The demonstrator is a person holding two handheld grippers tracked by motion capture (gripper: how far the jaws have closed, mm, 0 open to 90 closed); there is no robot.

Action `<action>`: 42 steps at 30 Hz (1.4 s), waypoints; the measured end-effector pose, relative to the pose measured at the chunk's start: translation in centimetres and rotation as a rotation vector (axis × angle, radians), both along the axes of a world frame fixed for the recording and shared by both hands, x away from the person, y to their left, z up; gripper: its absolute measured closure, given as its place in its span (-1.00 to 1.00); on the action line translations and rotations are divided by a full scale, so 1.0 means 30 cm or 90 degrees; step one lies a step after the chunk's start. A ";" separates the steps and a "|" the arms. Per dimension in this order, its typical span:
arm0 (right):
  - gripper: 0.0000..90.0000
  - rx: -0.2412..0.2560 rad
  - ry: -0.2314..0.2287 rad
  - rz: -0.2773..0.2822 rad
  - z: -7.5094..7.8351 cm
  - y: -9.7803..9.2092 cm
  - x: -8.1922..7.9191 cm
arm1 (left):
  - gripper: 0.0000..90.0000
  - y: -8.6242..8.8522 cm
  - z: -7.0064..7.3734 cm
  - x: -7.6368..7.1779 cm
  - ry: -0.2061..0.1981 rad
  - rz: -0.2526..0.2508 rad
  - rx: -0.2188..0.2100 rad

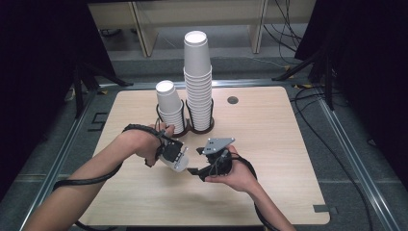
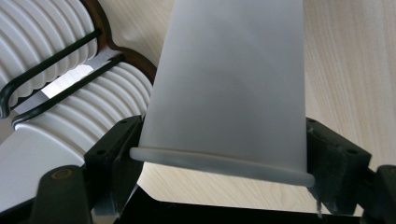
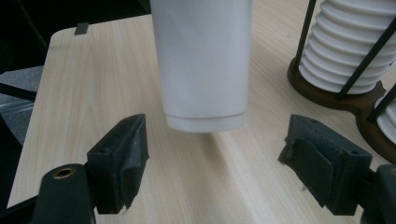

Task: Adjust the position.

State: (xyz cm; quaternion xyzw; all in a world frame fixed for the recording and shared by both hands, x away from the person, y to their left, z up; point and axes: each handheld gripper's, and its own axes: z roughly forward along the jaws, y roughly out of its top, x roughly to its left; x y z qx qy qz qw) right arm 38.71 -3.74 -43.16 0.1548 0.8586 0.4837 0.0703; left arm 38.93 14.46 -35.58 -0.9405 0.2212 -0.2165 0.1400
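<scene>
A single white paper cup (image 1: 179, 165) lies tilted over the table's front middle, and my left gripper (image 1: 175, 156) is shut on it near its rim. In the left gripper view the cup (image 2: 229, 84) spans the gap between the two black jaws of the left gripper (image 2: 224, 164). My right gripper (image 1: 196, 171) is open just right of the cup's base. In the right gripper view the cup (image 3: 203, 60) hangs bottom-first ahead of the right gripper (image 3: 219, 163), whose jaws stand wide apart and clear of it.
A brown holder (image 1: 199, 129) with black wire loops stands behind the hands. It carries a tall stack of white cups (image 1: 198, 82) and a shorter stack (image 1: 169, 106). The wooden table (image 1: 274, 144) has a round grommet (image 1: 233, 100) at the back. Cables lie on the floor at right.
</scene>
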 end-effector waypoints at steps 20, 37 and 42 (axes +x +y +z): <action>-0.51 0.025 0.004 0.003 -0.018 0.054 0.029 | -0.53 -0.020 0.003 0.000 -0.009 -0.018 0.031; -0.52 0.036 0.020 0.010 -0.023 0.093 0.033 | -0.53 -0.023 0.000 0.004 0.006 -0.015 0.045; -0.52 0.029 0.016 0.016 -0.028 0.100 0.039 | -0.53 -0.025 -0.002 -0.003 -0.009 -0.009 0.032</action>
